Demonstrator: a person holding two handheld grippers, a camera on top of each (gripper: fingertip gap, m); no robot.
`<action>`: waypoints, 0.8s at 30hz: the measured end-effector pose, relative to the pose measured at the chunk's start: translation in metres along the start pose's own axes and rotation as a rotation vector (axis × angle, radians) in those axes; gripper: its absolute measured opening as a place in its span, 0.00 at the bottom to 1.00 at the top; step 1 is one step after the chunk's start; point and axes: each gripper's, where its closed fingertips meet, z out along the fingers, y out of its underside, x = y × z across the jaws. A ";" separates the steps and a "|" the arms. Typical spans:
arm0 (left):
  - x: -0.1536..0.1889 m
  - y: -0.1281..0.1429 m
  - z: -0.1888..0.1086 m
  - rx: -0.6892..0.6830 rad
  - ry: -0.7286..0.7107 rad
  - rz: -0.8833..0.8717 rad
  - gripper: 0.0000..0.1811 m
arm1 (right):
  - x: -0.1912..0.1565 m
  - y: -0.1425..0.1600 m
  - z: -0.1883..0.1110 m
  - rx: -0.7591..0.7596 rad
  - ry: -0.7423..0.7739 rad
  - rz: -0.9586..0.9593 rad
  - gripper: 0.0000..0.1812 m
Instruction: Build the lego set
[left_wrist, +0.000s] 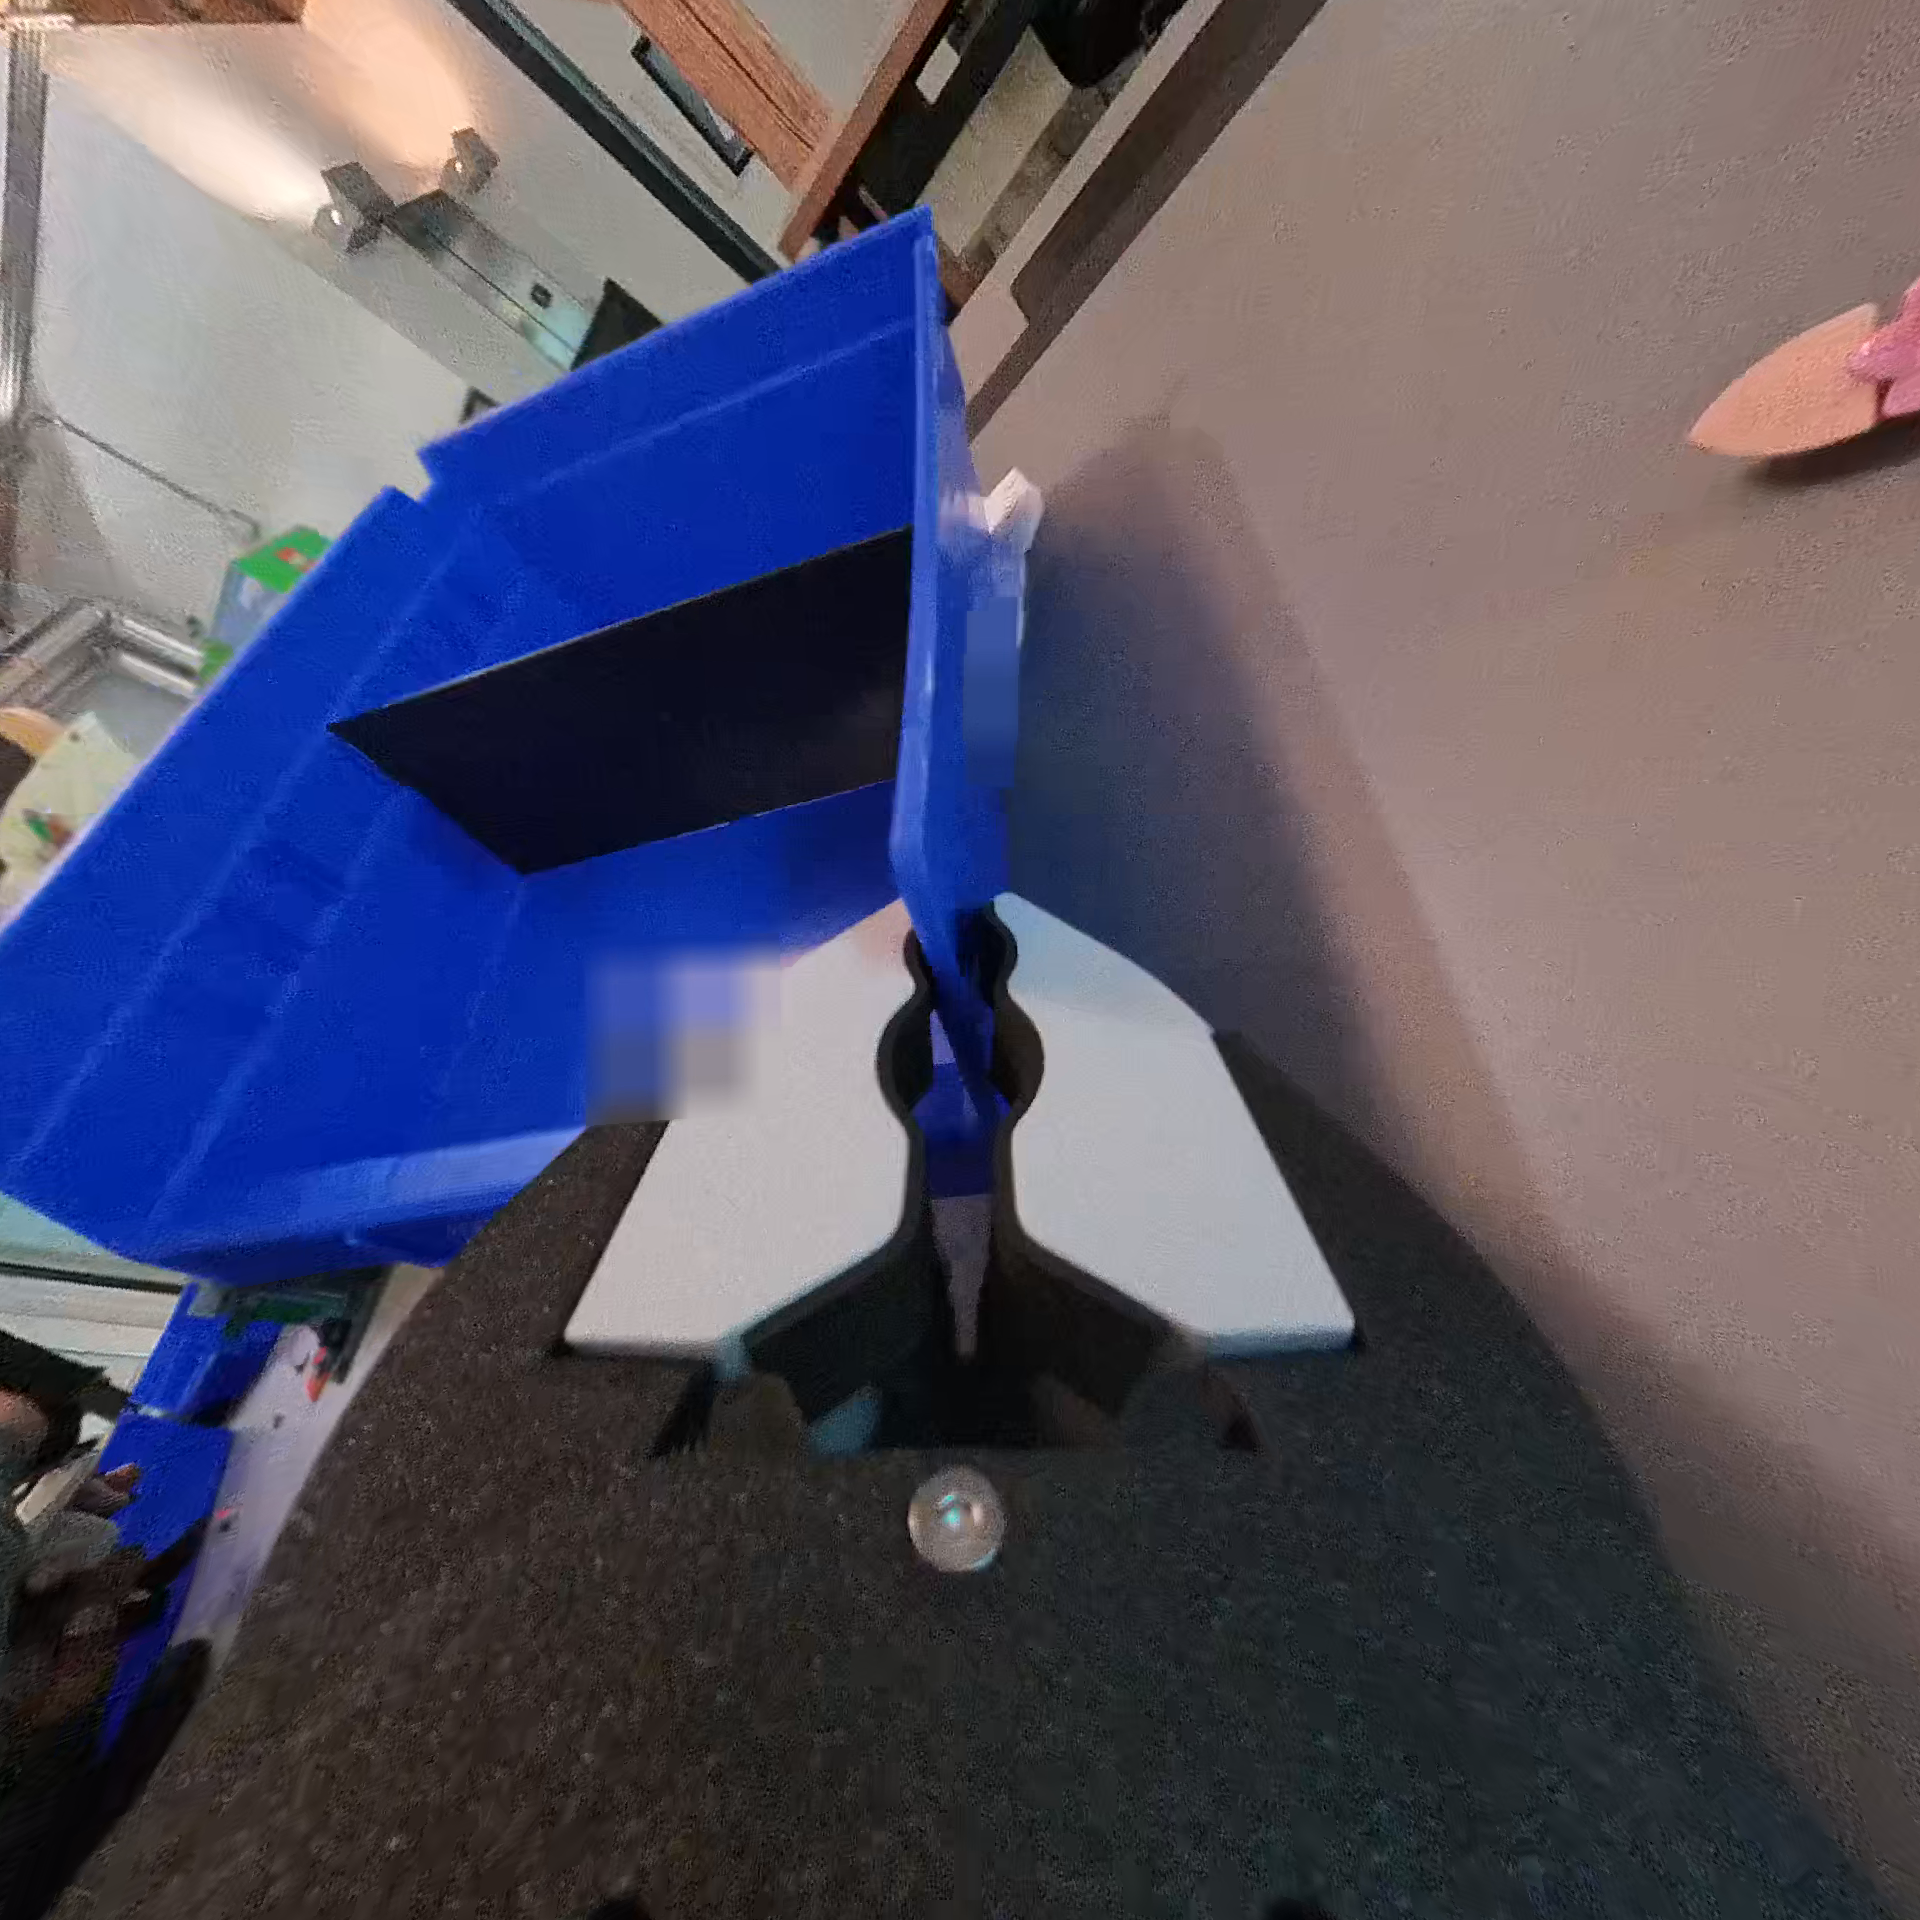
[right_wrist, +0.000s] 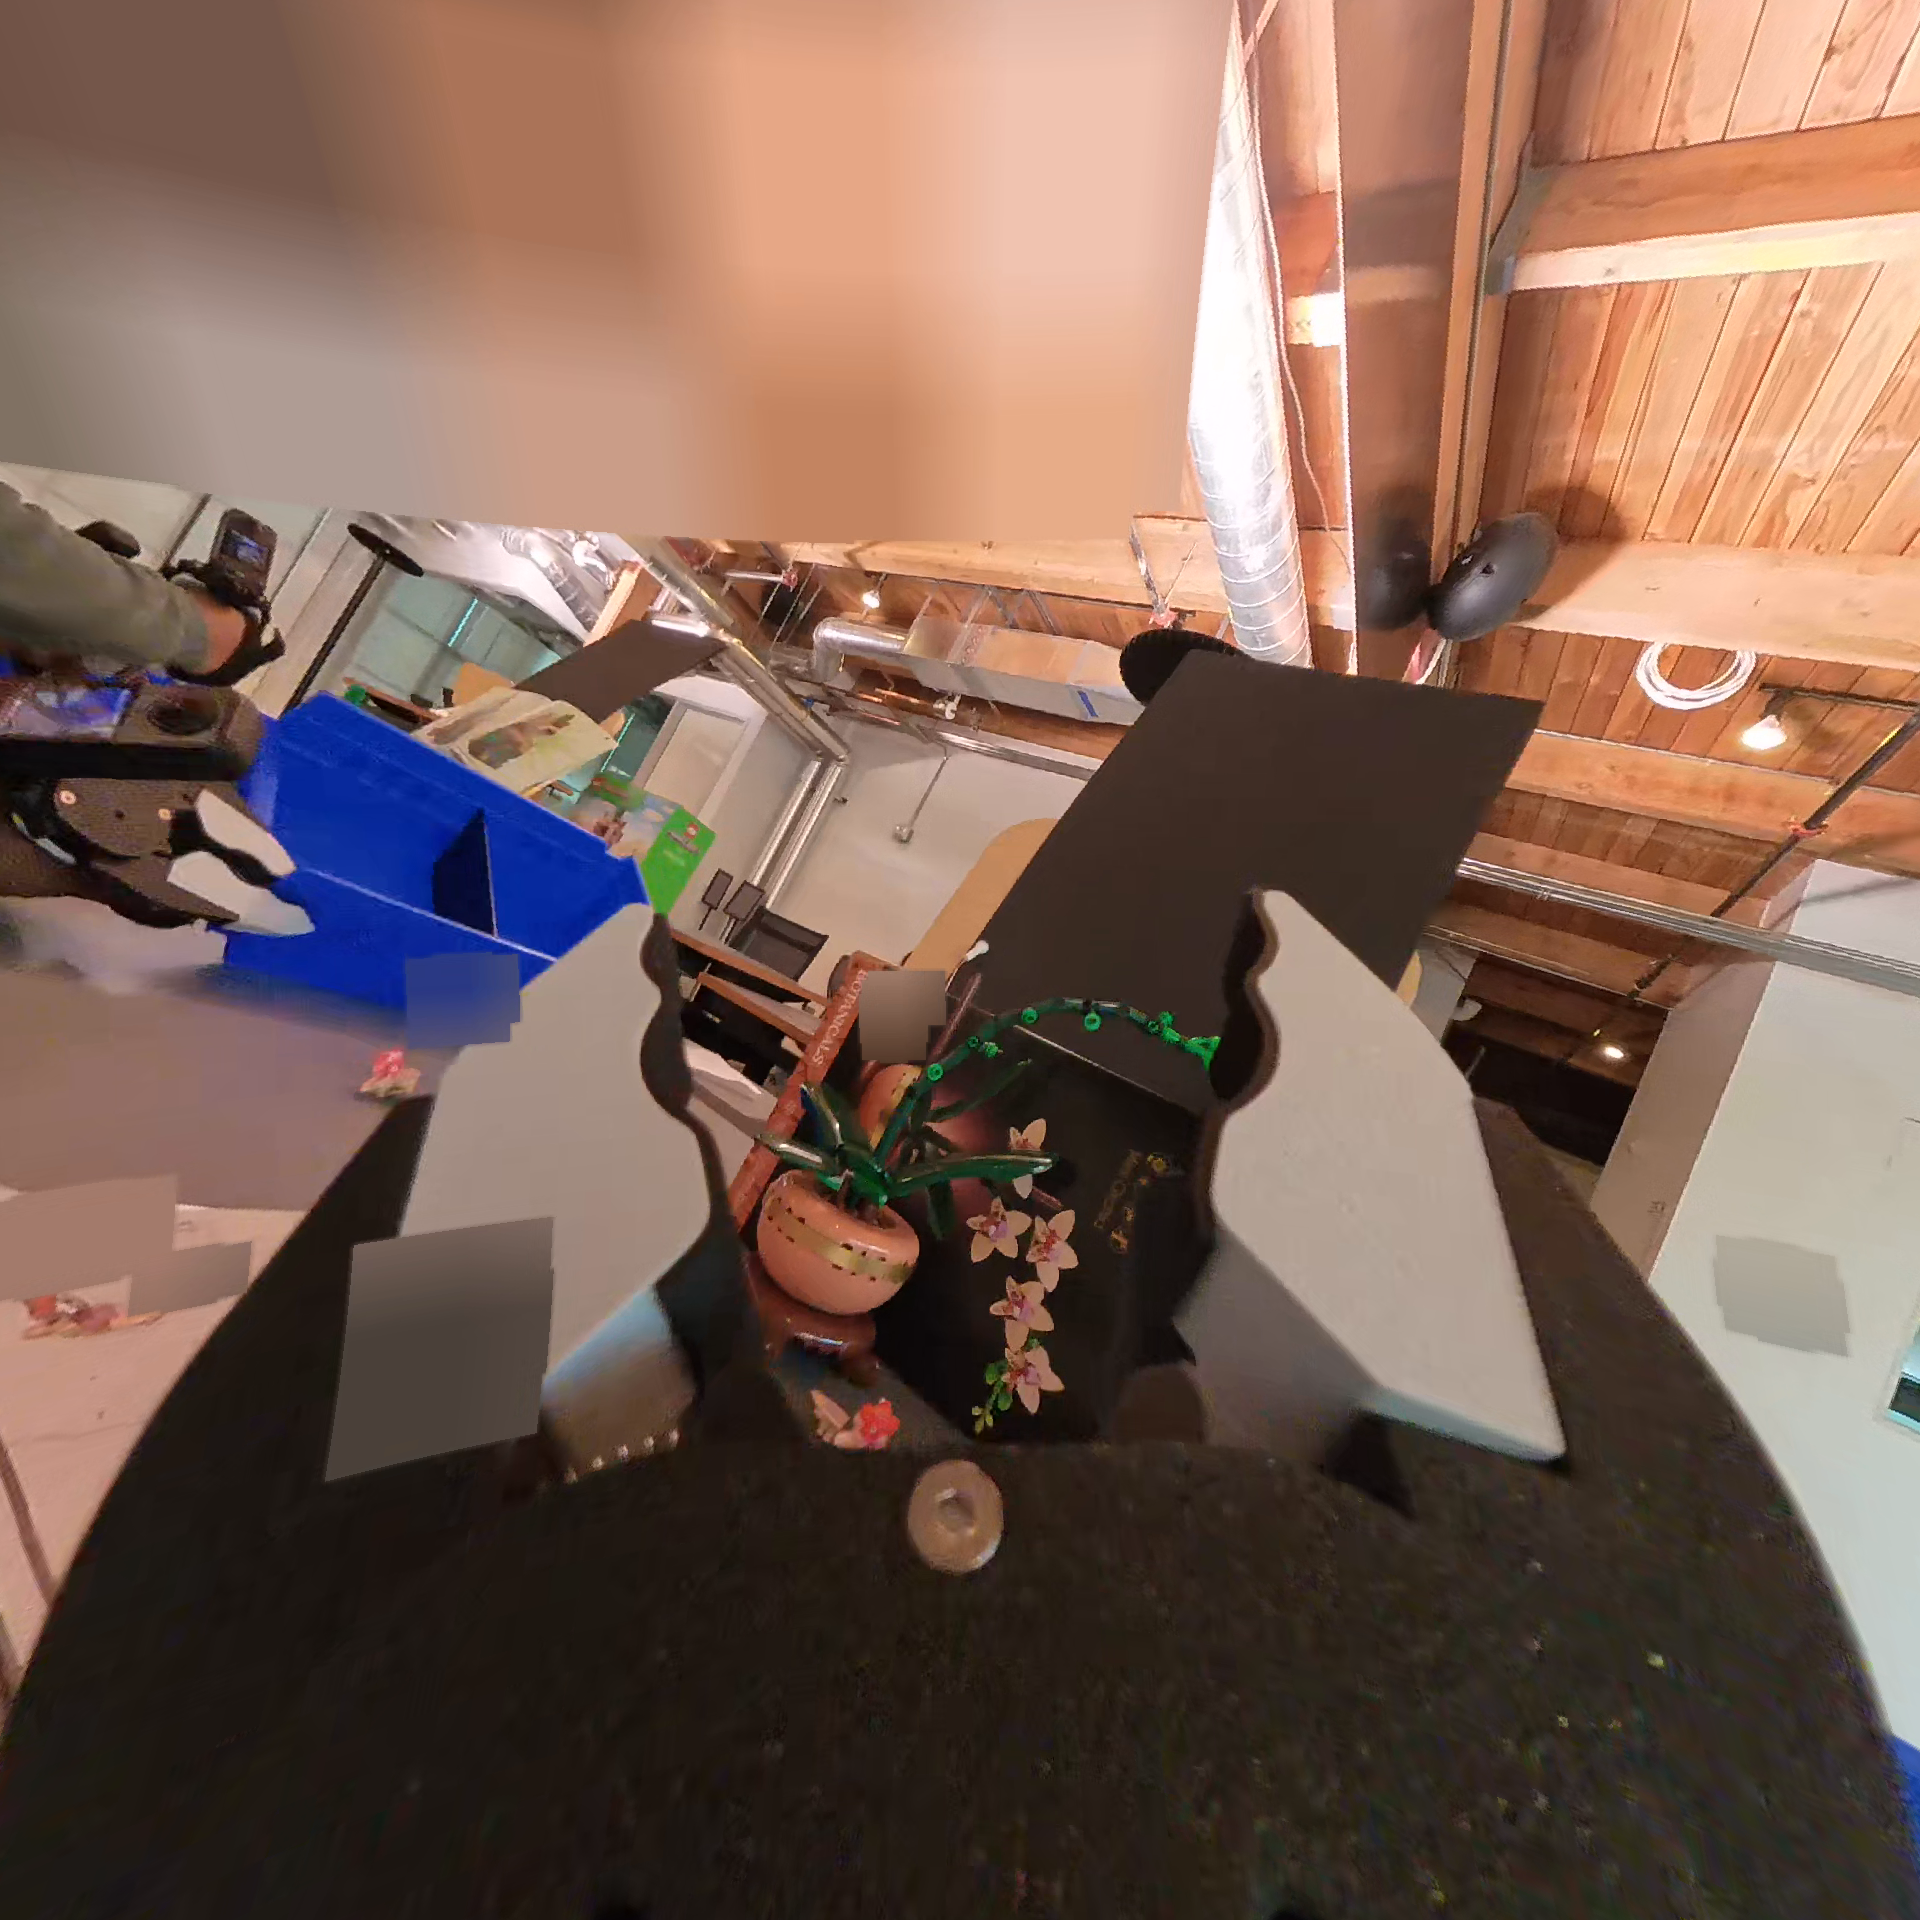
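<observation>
My left gripper (left_wrist: 961, 935) is shut on the rim of the side wall of a blue bin (left_wrist: 520, 935). The bin has a black divider (left_wrist: 644, 707) inside. In the right wrist view the left gripper (right_wrist: 239, 883) shows at the far left on the same bin (right_wrist: 416, 852). My right gripper (right_wrist: 951, 914) is open and empty. Between its fingers stands a partly built lego orchid: a tan pot (right_wrist: 836, 1252) with green leaves and an arching green stem (right_wrist: 1091, 1018). It stands beside the black lego box (right_wrist: 1101, 1278).
A tan and pink lego piece (left_wrist: 1797, 395) lies on the grey table (left_wrist: 1455, 935) to the right. Small red and pink pieces (right_wrist: 873, 1423) lie by the pot, others (right_wrist: 387, 1075) near the bin. The box's black lid (right_wrist: 1268, 831) stands up behind the orchid. The gap from one gripper's tips to the other's is roughly 55 centimetres.
</observation>
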 end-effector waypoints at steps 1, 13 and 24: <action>-0.002 0.000 -0.001 -0.001 -0.016 0.006 0.04 | 0.000 0.002 -0.001 -0.009 -0.001 0.002 0.54; -0.041 -0.018 -0.026 0.168 -0.209 -0.134 0.18 | -0.005 0.017 -0.017 -0.175 -0.034 0.104 0.35; 0.062 -0.148 -0.164 0.844 0.138 -0.625 0.60 | 0.027 0.009 -0.057 -0.076 0.127 0.255 0.07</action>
